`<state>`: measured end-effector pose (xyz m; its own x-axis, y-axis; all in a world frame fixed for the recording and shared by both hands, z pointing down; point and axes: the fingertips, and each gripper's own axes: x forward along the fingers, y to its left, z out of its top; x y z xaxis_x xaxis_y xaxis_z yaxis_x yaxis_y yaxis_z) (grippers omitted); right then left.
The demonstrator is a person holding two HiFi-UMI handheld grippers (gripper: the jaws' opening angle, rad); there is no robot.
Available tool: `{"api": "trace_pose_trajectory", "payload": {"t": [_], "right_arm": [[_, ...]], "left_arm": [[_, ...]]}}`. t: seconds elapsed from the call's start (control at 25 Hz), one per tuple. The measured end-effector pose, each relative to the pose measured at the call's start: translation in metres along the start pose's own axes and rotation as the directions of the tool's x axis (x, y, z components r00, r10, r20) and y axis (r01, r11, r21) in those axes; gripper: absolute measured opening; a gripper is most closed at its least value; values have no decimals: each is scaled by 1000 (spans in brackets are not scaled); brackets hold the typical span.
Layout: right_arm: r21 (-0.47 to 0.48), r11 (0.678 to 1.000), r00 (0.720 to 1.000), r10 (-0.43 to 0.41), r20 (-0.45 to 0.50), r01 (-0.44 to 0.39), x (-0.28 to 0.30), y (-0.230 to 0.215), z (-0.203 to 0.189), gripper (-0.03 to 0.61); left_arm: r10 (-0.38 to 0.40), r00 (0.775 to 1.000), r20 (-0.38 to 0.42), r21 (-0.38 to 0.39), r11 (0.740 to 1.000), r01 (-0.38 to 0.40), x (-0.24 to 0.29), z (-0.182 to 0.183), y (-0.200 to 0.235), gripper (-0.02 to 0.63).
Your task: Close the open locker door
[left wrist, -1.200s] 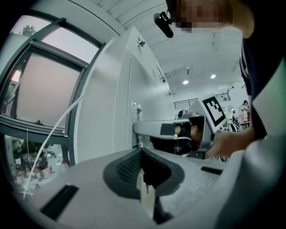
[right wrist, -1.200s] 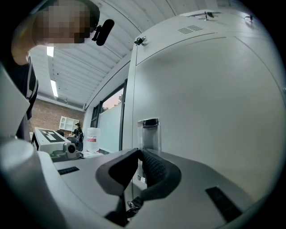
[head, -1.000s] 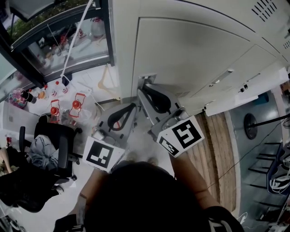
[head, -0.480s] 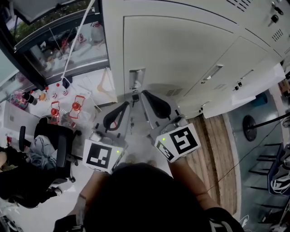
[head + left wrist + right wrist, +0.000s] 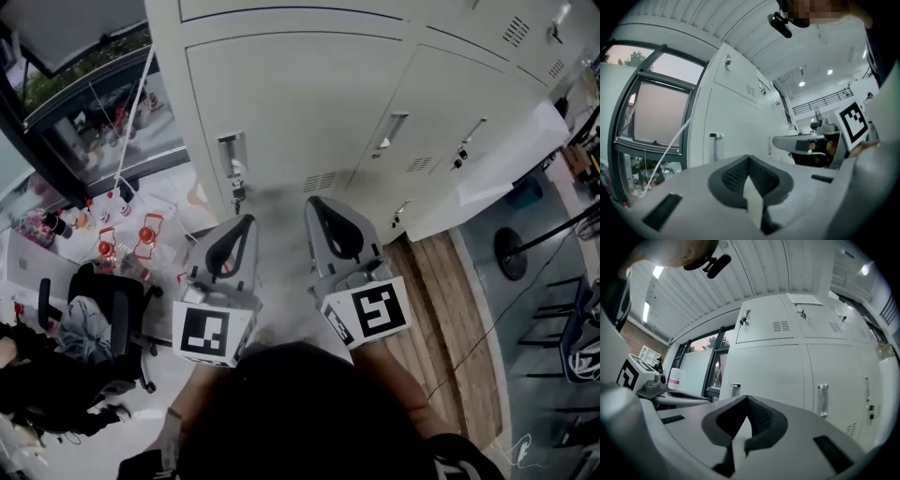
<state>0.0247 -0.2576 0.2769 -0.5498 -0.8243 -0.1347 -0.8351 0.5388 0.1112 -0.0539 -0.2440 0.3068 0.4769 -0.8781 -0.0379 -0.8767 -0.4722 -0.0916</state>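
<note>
Left claw: my left claw [image 5: 247, 221] has its jaws pinched together at the tips with nothing between them. The ribbed pads meet in a point in its own view [image 5: 749, 160].
Right claw: my right claw [image 5: 312, 202] is the same, tips closed on each other and carrying nothing [image 5: 746, 400]. It sits just beside the left one and a touch further forward.
Gap ahead: neither tip touches metal. Both claws hang a little short of the cabinet, with bare floor showing between the tips and its front.
Locker door: the locker door [image 5: 281, 103] is straight ahead of both tips, the tall pale panel. It lies flush in its frame, and I see no open edge and no dark slot along either side.
Handle: the handle [image 5: 232, 155] is ahead and slightly left of my left tips, upright on the door's left margin. From the right claw it shows ahead and to the left [image 5: 735, 389].
Neighbouring doors: the neighbouring doors [image 5: 427, 112] run off ahead and to the right of my right claw. Their faces line up with mine, which backs the closed reading.
Far left: a window [image 5: 94, 112] is beyond my left claw, and an office chair [image 5: 112, 319] is out to its left.
Progress: I judge the closing done, since the door reads as shut.
Left to do: at most a check that the latch has caught. I cannot tell that from here.
</note>
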Motion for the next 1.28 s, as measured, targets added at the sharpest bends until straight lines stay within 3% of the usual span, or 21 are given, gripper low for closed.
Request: {"api": "trace_pose_trajectory", "payload": {"t": [0.24, 0.44, 0.84, 1.28], "right_arm": [[-46, 994, 995, -93, 26, 94, -54, -29, 14, 15], [-63, 990, 992, -121, 36, 123, -81, -43, 18, 15], [-42, 997, 997, -68, 45, 70, -109, -58, 10, 15], [-22, 999, 998, -29, 64, 31, -126, -70, 12, 15]], "left_arm": [[-33, 999, 40, 29, 999, 31, 6, 17, -50, 2], [16, 999, 34, 40, 999, -17, -1, 23, -66, 2], [145, 989, 25, 54, 988, -146, -18, 21, -85, 2], [204, 978, 38, 85, 975, -206, -25, 28, -103, 2]]}}
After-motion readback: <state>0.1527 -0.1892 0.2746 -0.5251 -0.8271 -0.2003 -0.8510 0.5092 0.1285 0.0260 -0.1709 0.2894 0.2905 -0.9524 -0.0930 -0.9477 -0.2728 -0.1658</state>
